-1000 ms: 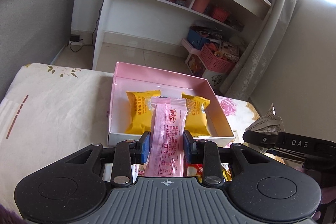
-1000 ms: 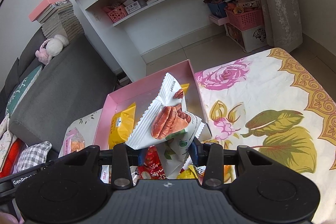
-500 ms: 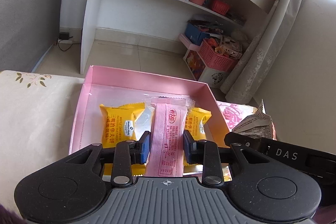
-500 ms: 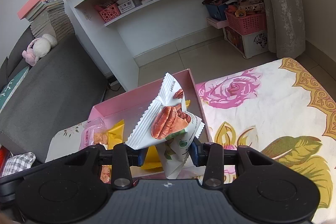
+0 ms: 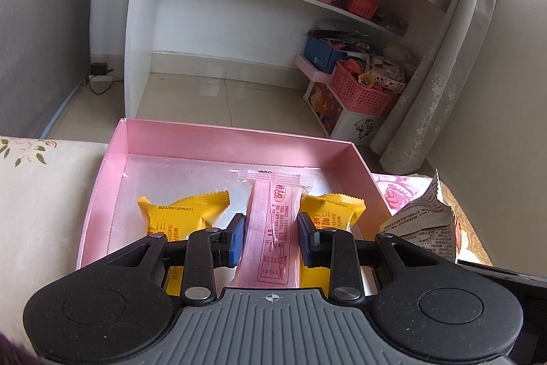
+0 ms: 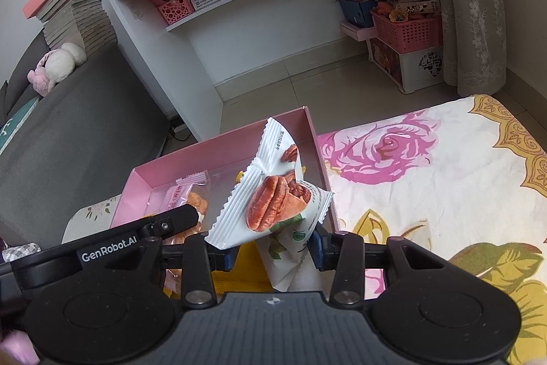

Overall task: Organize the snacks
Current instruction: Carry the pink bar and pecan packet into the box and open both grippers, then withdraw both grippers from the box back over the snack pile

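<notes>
Left wrist view: left tongs (image 5: 270, 236) grip a pink wafer packet (image 5: 271, 228), its long axis pointing straight ahead, over the pink box (image 5: 236, 141) between two yellow packets (image 5: 183, 211). Right tongs (image 6: 271, 248) clamp a white pecan packet (image 6: 273, 204) above the box's right edge.

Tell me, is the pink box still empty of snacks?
No, the pink box already holds two yellow packets, seen on its floor either side of the pink wrapper held in the left tongs.

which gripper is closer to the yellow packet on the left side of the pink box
Left. The left gripper hangs right over that yellow packet; the right gripper is at the box's right wall.
</notes>
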Available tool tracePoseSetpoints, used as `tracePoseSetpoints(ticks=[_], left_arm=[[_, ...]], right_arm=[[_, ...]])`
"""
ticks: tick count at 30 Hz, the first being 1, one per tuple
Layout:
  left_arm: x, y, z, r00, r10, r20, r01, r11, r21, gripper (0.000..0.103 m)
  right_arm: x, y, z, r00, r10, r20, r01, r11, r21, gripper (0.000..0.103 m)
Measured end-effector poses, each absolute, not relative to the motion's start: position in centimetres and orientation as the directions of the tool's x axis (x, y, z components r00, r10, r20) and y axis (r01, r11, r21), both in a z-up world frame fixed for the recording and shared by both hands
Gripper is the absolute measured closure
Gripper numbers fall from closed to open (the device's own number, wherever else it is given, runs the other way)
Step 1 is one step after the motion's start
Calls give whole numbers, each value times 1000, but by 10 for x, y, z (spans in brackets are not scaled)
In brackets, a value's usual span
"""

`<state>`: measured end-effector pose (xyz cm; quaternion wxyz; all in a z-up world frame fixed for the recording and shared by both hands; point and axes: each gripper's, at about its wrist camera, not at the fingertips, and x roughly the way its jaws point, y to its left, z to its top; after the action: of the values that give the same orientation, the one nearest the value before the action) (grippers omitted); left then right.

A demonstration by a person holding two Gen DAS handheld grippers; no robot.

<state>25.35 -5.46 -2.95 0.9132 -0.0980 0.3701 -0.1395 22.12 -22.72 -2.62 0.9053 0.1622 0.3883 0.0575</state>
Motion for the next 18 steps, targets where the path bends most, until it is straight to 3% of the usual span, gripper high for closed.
tracePoseSetpoints(ticks=[4, 7, 8, 11, 13, 18], left_arm=[[254, -55, -29, 696, -319, -643, 189, 946, -264, 71], [252, -55, -28, 694, -324, -643, 198, 944, -262, 70], [252, -56, -27, 692, -323, -646, 198, 945, -261, 66], [247, -53, -24, 697, -314, -645, 191, 948, -254, 51], [244, -50, -20, 697, -313, -646, 190, 948, -254, 49], [229, -40, -9, 692, -323, -646, 198, 945, -260, 30]], right_arm=[[224, -225, -27, 681, 240, -692, 9, 942, 335, 66], [224, -227, -27, 678, 238, -695, 22, 939, 343, 49], [223, -228, -26, 682, 237, -692, 27, 937, 347, 44], [220, -232, -22, 686, 235, -689, 34, 935, 353, 41], [217, -233, -19, 689, 230, -687, 37, 936, 350, 36], [206, -236, -10, 699, 212, -683, 44, 941, 337, 23]])
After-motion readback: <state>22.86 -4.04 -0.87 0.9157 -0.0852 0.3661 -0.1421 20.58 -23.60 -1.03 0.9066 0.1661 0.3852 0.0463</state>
